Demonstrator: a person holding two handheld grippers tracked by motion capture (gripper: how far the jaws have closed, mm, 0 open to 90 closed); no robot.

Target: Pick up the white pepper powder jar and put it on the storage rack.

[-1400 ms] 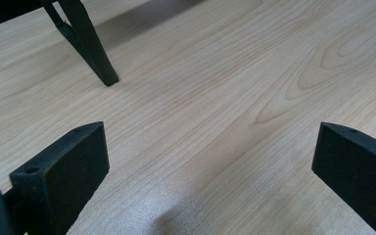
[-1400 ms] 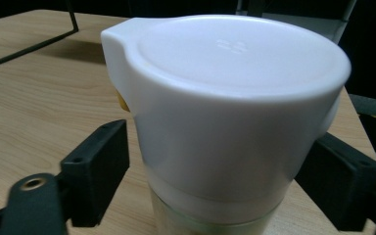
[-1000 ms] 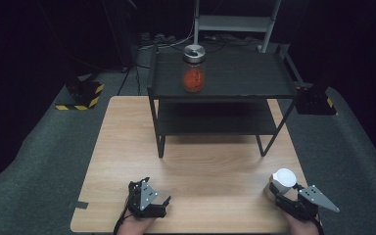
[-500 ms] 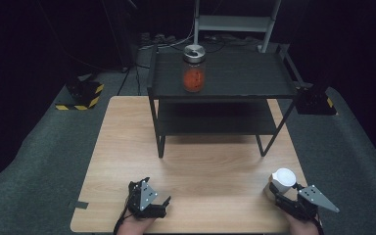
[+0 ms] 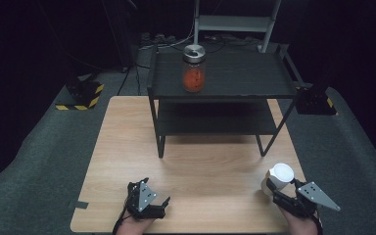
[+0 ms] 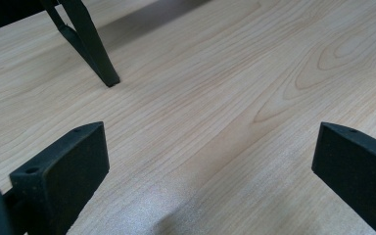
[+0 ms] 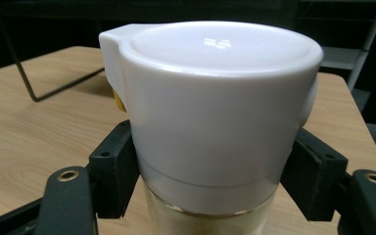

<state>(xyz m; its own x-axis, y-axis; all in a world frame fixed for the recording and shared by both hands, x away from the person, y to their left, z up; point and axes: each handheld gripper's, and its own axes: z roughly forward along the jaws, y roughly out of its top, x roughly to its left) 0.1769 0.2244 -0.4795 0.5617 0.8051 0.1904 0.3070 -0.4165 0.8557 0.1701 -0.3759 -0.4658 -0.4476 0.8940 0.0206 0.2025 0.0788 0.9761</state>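
I have the white-capped bottle (image 7: 215, 122) clenched in my right gripper (image 5: 293, 195), upright near the surface's (image 5: 215, 166) front right corner. My left gripper (image 5: 149, 203) rests released, empty. Next I judge a lift toward the shelf (image 5: 225, 78), clear of the jar (image 5: 194, 68).

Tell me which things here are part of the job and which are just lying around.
In the job:
white-lidded jar, gripped between the right gripper jaws
left gripper, open over the wooden table

Lying about:
black shelf rack
orange-filled jar on its top shelf
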